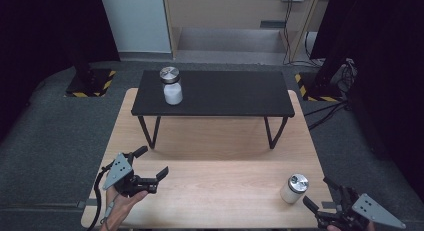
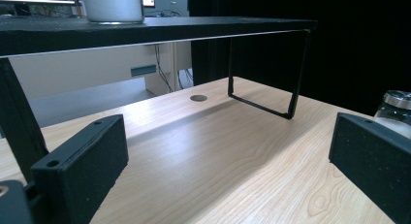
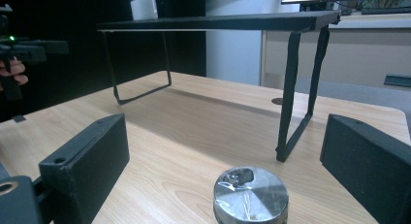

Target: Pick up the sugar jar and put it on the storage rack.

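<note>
The right tool [image 1: 314,193] has its jaws spread wide, a silver-capped white jar [image 1: 294,189] standing just ahead between them on the wooden bench [image 1: 220,186]. The left tool [image 1: 150,167] is wide too, holding nothing. A second jar [image 1: 172,85] sits on the black shelf [image 1: 225,93]. Closing off-centre could tip the near jar.

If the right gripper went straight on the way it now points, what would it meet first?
Most likely the silver-lidded jar on the wooden table: it stands just ahead of the open right gripper, centred between its jaws. The exact gap is unclear.
</note>
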A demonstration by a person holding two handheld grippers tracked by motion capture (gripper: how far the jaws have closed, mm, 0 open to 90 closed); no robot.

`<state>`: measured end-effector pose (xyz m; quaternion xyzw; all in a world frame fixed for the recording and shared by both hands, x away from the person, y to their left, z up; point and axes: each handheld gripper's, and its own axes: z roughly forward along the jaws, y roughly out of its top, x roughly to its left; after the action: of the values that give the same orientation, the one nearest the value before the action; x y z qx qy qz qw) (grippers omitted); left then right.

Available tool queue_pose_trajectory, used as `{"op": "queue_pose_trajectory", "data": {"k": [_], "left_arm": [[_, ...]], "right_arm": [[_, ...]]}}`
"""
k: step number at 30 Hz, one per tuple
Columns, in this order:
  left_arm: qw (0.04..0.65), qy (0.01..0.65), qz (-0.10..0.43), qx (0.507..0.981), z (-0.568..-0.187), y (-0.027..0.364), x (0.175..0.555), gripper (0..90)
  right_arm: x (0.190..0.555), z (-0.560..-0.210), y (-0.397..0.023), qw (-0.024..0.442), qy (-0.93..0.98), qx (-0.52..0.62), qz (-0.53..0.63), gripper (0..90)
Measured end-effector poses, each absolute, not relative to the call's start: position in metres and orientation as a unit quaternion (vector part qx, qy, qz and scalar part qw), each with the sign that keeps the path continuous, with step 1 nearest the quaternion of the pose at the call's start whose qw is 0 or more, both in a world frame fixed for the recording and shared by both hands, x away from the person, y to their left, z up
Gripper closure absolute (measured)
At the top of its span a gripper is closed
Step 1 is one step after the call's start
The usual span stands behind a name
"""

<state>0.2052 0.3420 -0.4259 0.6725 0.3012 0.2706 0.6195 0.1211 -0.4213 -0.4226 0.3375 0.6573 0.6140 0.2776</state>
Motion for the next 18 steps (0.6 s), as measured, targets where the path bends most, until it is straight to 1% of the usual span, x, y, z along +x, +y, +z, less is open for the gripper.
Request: {"op": "queue_pose_trajectory", "data": {"k": [9,18], "left_arm": [[0.614,0.297,0.272,0.679,-0.425,0.342,0.206,0.0],[0.612,0.299,0.269,0.681,-0.425,0.342,0.207,0.0]], "right_arm": [[0.120,-0.408,-0.427,0.265,0.661,0.341,0.614,2.8],[0.121,-0.375,-0.434,0.260,0.686,0.327,0.596,2.8]]}}
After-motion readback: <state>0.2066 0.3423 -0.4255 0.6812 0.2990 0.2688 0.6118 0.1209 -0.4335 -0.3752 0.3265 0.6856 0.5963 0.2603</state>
